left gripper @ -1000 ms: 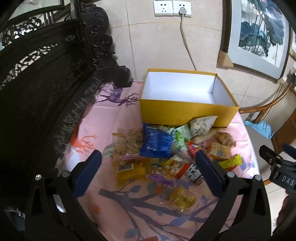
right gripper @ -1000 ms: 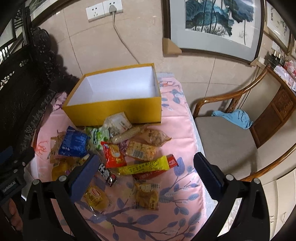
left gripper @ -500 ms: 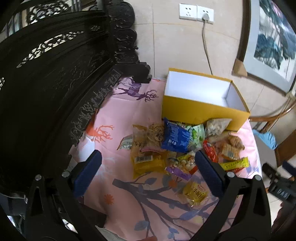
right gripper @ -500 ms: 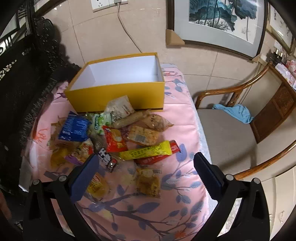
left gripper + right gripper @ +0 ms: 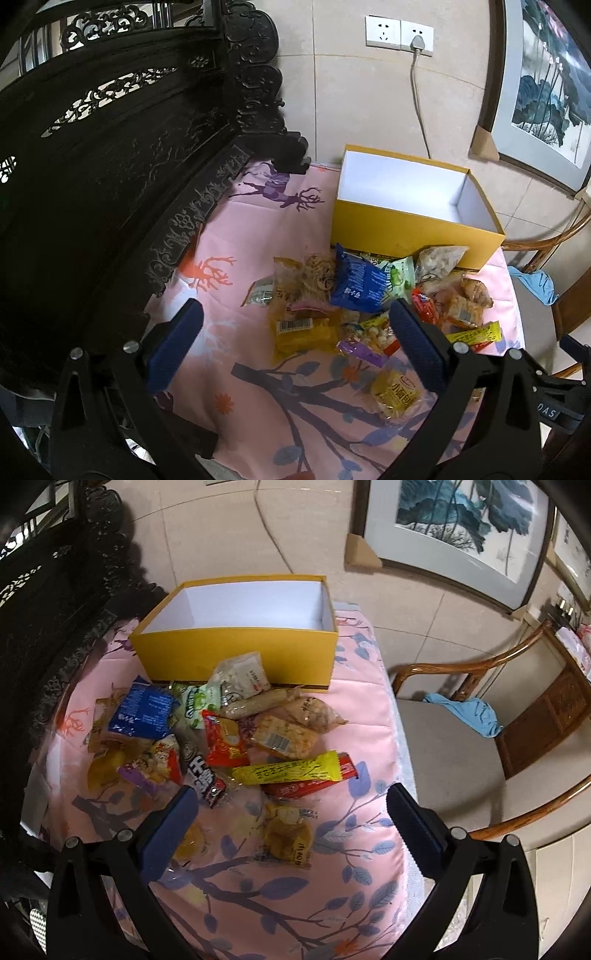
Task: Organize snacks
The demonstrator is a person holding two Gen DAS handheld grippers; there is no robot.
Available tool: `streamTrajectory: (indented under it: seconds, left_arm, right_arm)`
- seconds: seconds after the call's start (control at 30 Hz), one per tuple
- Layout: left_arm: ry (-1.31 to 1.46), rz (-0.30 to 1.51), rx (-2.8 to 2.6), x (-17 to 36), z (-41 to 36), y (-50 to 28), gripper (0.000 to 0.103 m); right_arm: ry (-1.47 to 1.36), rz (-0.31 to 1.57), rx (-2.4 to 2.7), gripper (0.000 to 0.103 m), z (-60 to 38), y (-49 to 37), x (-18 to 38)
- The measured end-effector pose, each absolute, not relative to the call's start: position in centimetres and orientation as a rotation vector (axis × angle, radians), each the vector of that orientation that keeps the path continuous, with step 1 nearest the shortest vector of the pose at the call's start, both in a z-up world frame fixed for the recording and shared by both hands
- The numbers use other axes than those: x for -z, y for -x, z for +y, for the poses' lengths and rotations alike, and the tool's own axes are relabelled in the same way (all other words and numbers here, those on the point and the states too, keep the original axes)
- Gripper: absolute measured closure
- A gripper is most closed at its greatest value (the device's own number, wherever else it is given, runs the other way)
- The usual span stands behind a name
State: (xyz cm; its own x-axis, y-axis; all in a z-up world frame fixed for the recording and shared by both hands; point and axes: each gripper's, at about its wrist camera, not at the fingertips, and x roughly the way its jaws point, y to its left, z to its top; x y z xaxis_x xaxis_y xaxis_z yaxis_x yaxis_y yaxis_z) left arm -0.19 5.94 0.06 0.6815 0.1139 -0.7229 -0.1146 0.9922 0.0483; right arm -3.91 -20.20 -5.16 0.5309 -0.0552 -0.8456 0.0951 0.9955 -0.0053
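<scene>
**Both my grippers wide over the snack pile, box bare inside**

My left gripper [image 5: 295, 328] hangs with its fingers spread wide and nothing between them, above the near left part of the pile. My right gripper [image 5: 290, 808] is spread just as wide and holds nothing, above the near right part.

The yellow box [image 5: 236, 653] stands open at the far end of the pink cloth [image 5: 369, 716], white inside, nothing in it. The snacks lie in a loose heap just in front of its near wall, and a clear bag of pale pieces [image 5: 242, 679] leans against that wall.

Of the writing, little comes out. The small yellow packet [image 5: 395, 393] near my left gripper's right finger reads "小面包". The blue packet [image 5: 356, 282] carries white print too small for me to read. A yellow packet [image 5: 301, 330] shows a white barcode label. The long yellow stick [image 5: 291, 771] lies across a red stick [image 5: 314, 784], its black print unreadable. A black bar [image 5: 203, 775] bears large white characters that I cannot make out fully. A red packet [image 5: 223, 742] lies beside it.

On the wall, a white socket [image 5: 399, 35] holds a plug.
</scene>
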Motion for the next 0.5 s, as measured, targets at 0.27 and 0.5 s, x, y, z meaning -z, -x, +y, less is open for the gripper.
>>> streamTrajectory:
  seconds: [0.27, 0.5]
  left_arm:
    - [0.010, 0.810, -0.115, 0.0, 6.0, -0.2, 0.002]
    - [-0.004, 0.817, -0.106, 0.4, 5.6, -0.8, 0.002]
  right_arm:
    - [-0.044, 1.020, 0.126, 0.001, -20.9, 3.3, 5.6]
    - [-0.055, 1.022, 0.132, 0.001, -21.0, 3.0, 6.3]
